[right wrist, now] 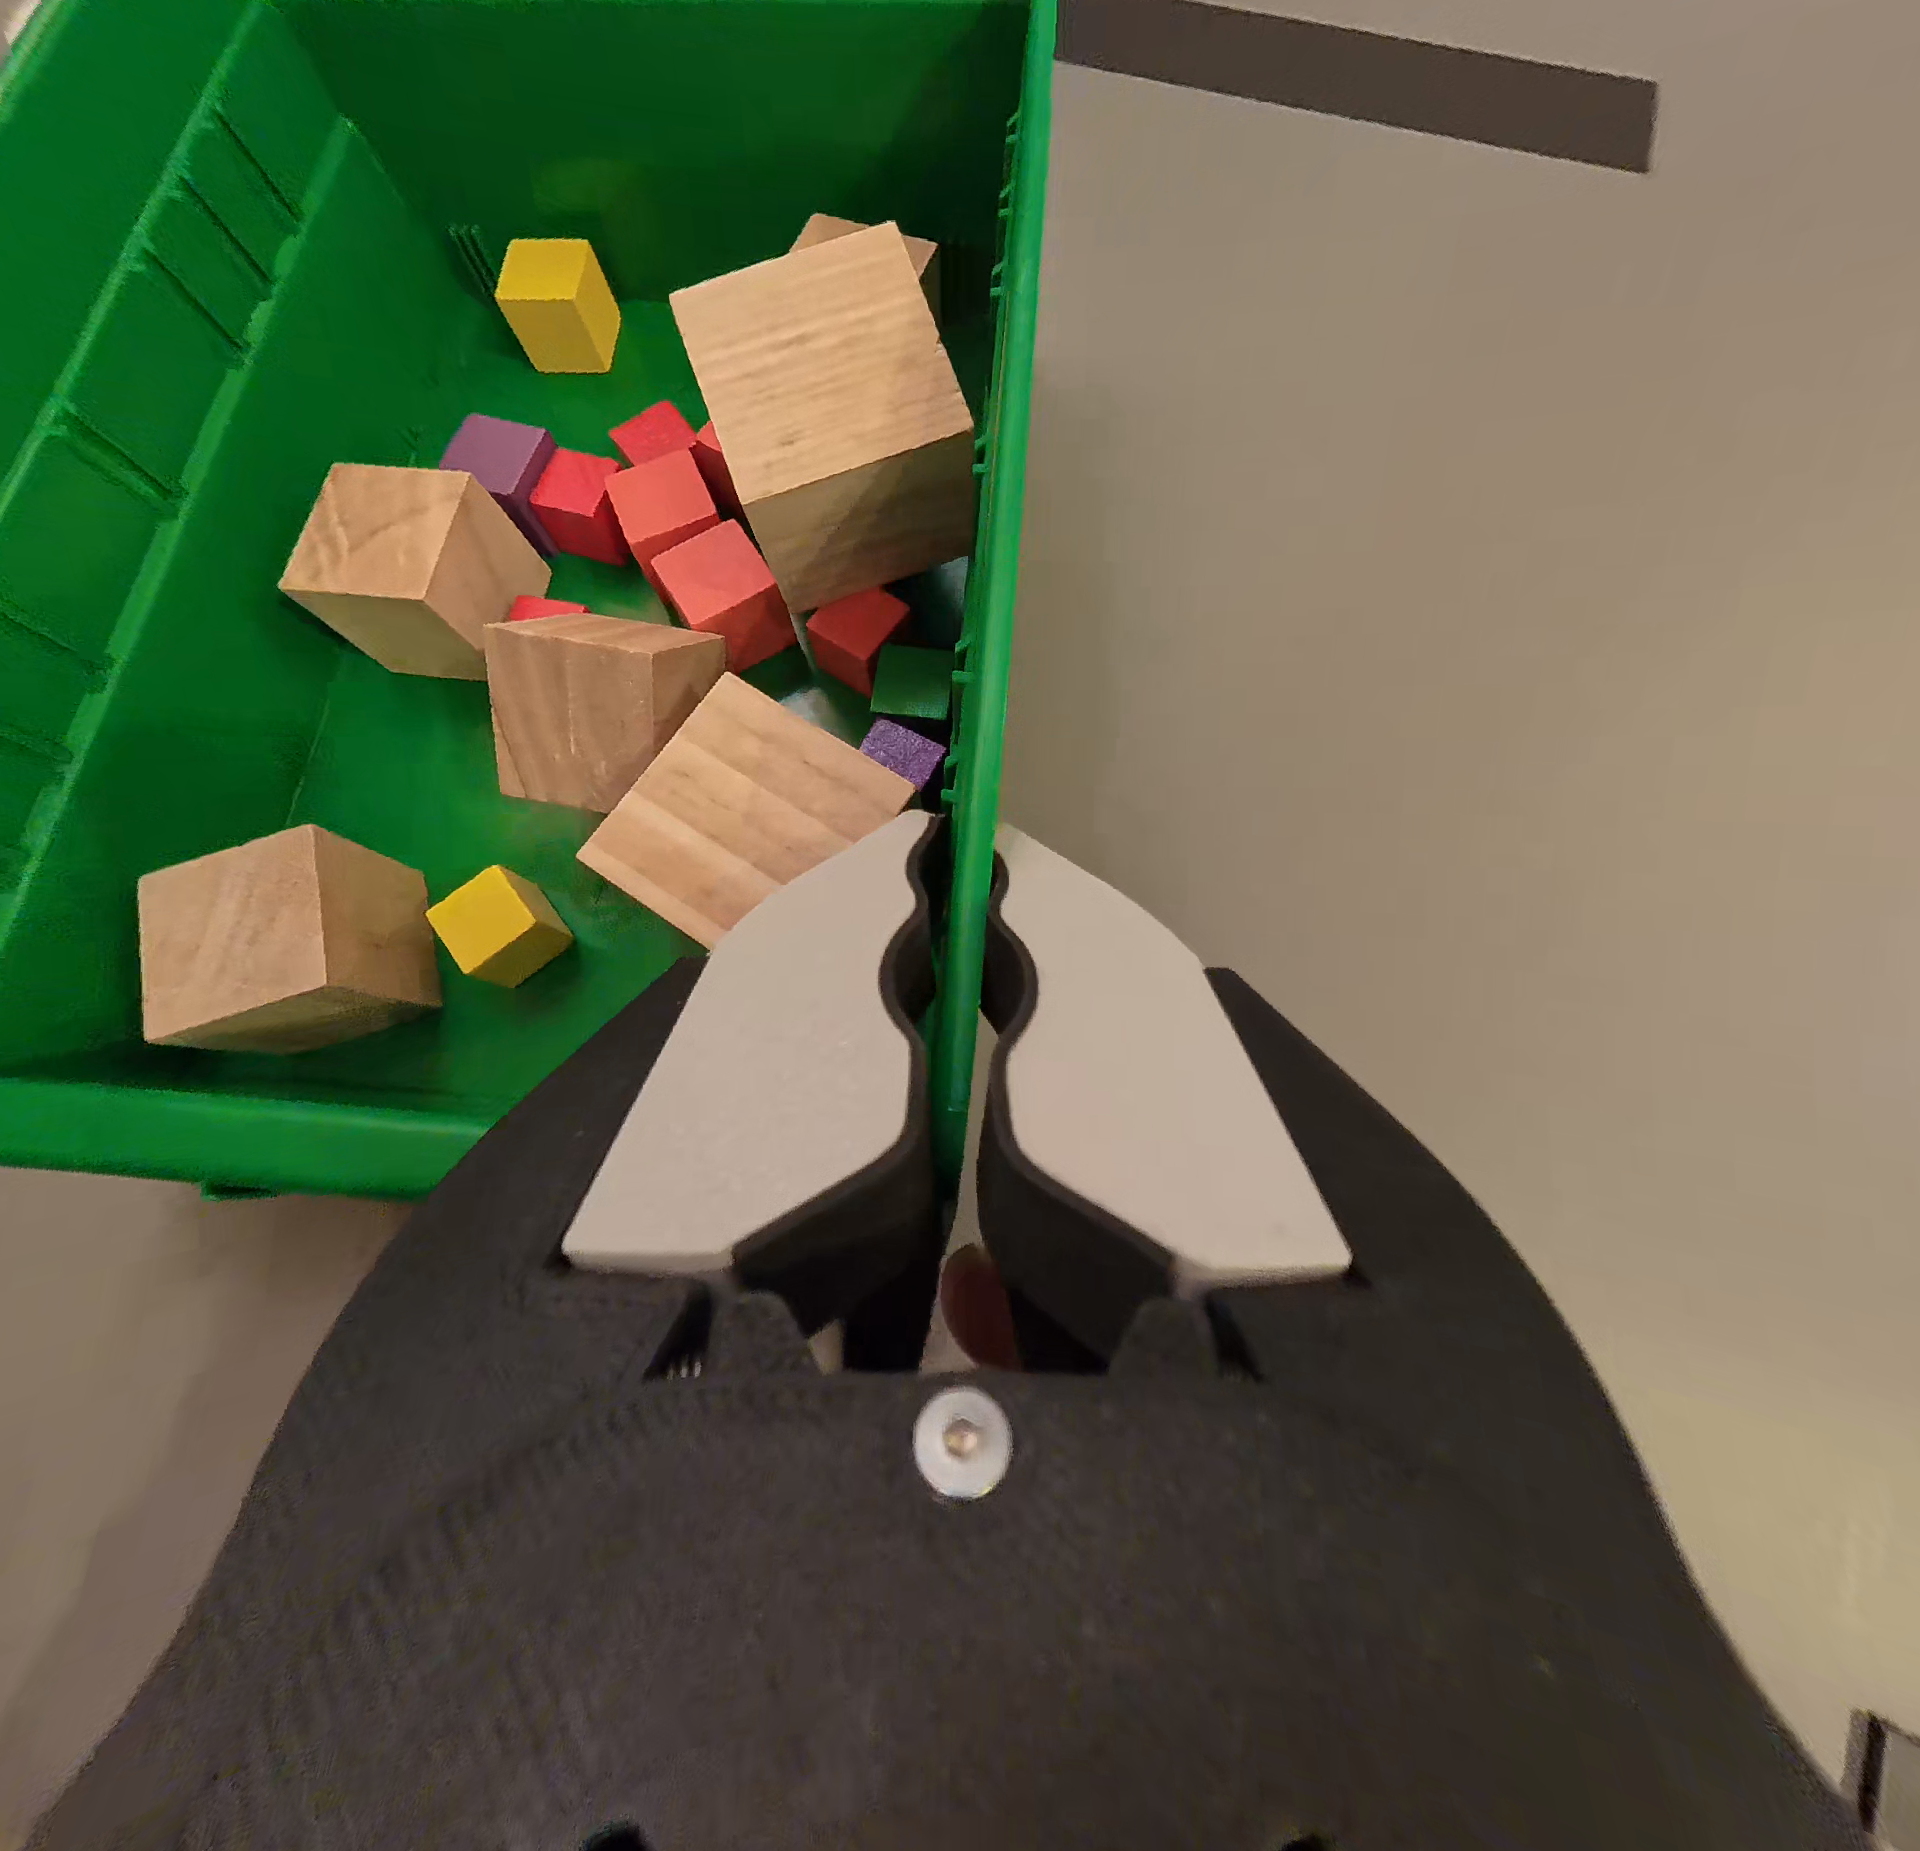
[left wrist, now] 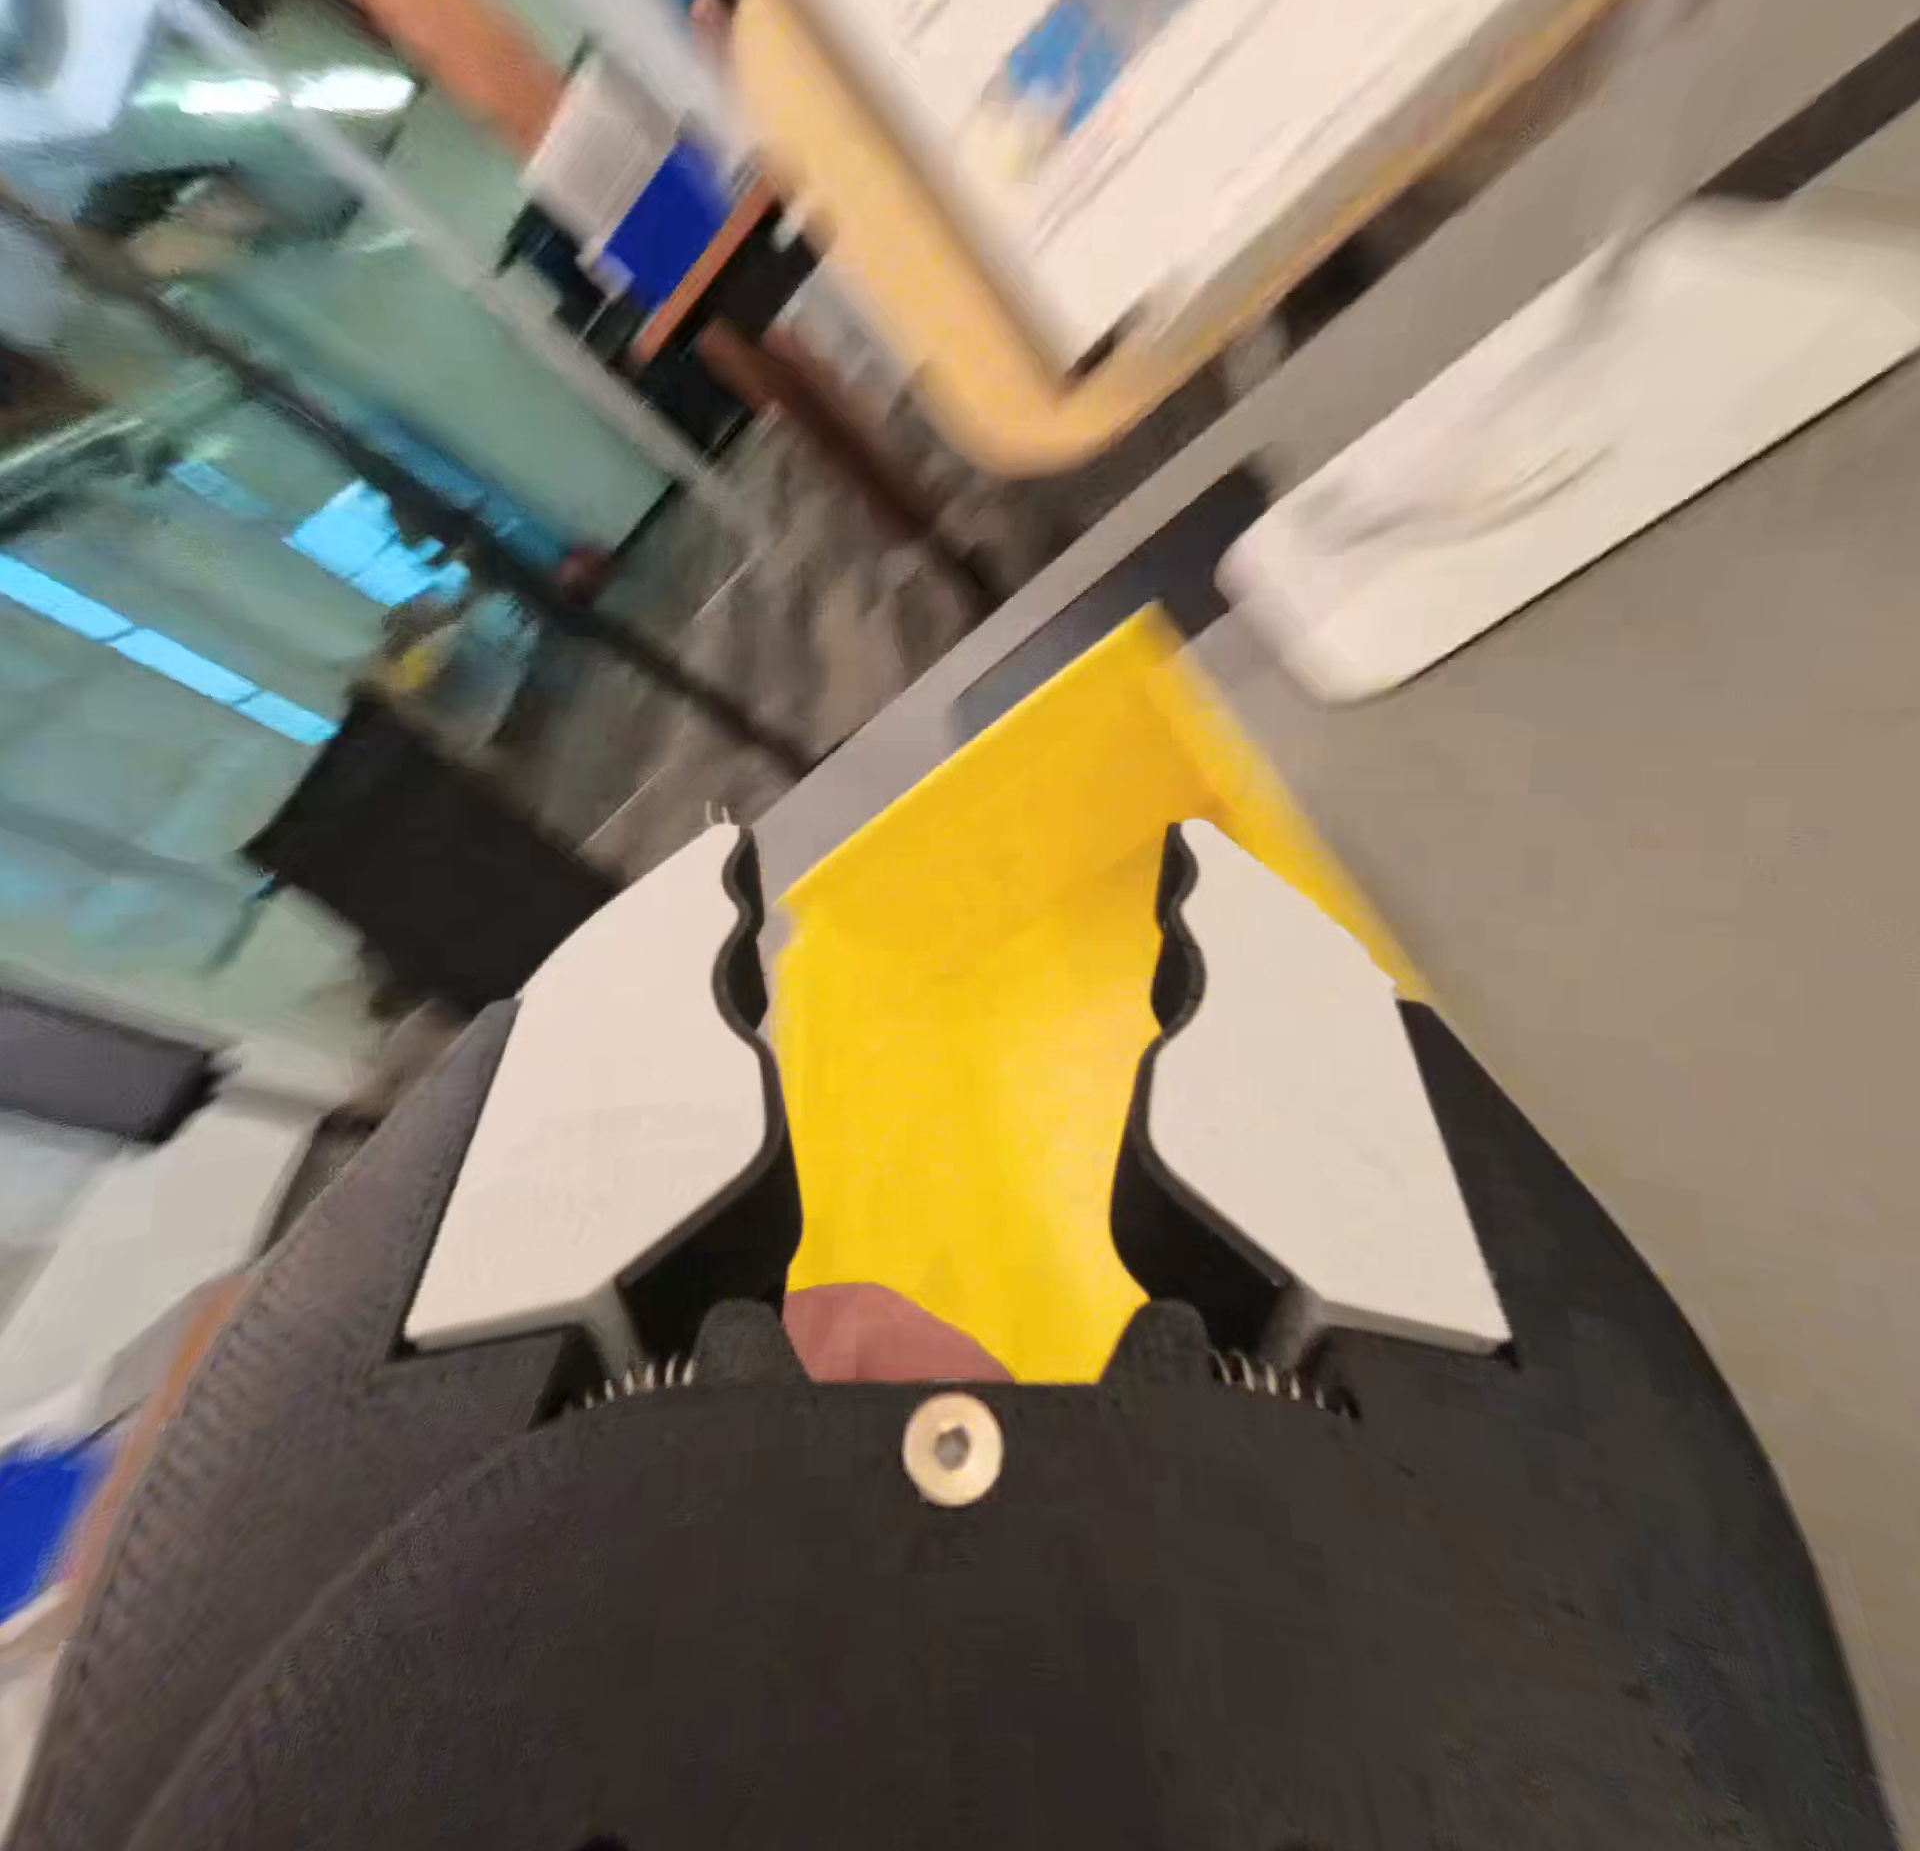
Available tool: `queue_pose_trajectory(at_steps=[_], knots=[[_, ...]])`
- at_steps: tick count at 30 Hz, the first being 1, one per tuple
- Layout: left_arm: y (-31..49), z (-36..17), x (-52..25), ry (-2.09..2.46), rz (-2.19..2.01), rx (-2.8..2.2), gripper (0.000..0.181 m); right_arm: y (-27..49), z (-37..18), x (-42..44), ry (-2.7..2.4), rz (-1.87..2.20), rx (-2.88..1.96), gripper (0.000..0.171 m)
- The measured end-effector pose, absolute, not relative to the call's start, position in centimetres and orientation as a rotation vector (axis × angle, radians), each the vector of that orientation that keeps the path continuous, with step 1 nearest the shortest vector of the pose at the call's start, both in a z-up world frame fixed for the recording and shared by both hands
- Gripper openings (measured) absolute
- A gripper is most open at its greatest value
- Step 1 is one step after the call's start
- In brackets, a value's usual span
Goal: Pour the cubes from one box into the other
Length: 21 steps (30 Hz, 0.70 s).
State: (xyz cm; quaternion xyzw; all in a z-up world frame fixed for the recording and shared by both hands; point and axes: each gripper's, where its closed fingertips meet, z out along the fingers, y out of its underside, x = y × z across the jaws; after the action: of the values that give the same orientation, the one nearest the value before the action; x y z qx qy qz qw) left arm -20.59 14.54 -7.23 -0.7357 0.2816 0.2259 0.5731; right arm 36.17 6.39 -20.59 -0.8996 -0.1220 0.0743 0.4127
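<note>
Your right gripper point(right wrist: 958, 866) is clamped on the green box point(right wrist: 623, 87) wall; cubes point(right wrist: 821, 409) lie inside that box. Your left gripper point(left wrist: 961, 856), fingers parted, straddles the yellow box point(left wrist: 987, 970); whether it grips is unclear. Pouring looks done; next, probably set down.

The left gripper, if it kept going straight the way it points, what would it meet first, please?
The left gripper already has the yellow box between its fingers; past that, probably the grey table, though blur leaves depth unclear.
</note>
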Motion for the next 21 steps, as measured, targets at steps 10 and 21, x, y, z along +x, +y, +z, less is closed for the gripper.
queue_pose_trajectory(at_steps=[10,21], knots=[[13.6,-19.5,-41.1,0.311,0.177,-2.458,0.094,6.7,-20.6,32.5,-0.499,0.279,-2.266,0.000],[12.7,-23.0,-38.3,0.393,-0.146,-2.492,0.004,8.2,-20.6,27.5,-0.626,0.366,-2.266,0.001]])
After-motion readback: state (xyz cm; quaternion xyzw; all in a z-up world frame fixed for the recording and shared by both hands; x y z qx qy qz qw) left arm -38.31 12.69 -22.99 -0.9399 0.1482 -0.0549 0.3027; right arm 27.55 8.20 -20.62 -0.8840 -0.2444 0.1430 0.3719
